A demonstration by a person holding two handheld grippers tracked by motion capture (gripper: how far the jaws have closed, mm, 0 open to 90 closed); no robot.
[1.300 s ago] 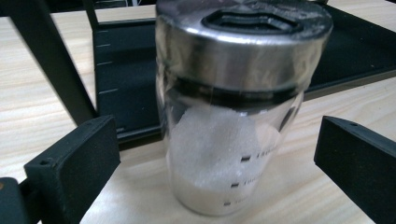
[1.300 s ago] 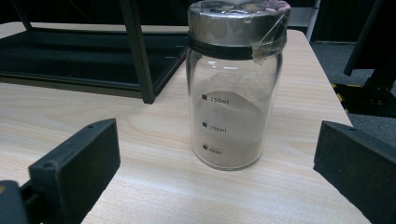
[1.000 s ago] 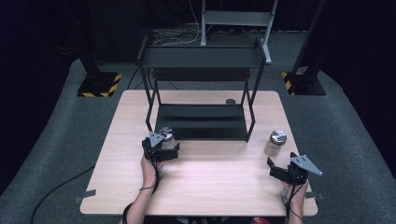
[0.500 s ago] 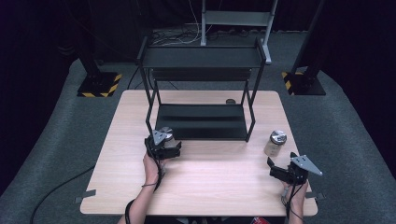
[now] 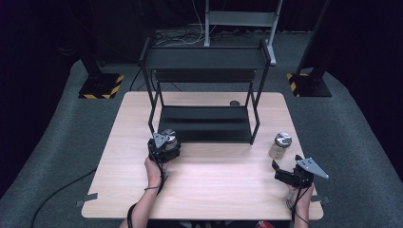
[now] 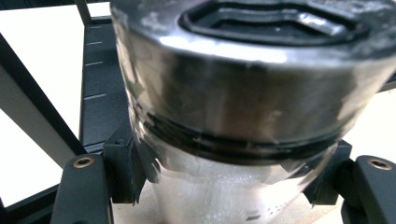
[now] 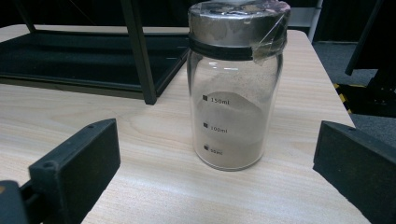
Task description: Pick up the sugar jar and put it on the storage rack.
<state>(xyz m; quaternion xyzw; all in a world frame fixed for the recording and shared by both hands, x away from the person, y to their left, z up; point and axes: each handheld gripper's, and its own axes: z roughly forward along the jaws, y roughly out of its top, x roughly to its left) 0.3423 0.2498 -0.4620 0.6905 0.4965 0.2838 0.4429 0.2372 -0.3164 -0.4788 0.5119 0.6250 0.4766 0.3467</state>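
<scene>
A black two-tier rack (image 5: 205,95) is seen standing on the wooden table (image 5: 204,190). At the rack's front left corner, a silver-lidded glass jar (image 6: 243,107) is clamped between the jaws of the left gripper (image 5: 164,147). A second jar (image 7: 233,88), marked in millilitres and part-filled with powder, is left standing on the table near the rack's right leg, with the right gripper (image 5: 285,173) held spread wide just short of it.

Black two-tier metal rack (image 5: 205,95) on far half of wooden surface (image 5: 209,190). Small dark round item (image 5: 234,103) behind rack, far right. Hazard-striped stand bases (image 5: 100,88) on floor.
</scene>
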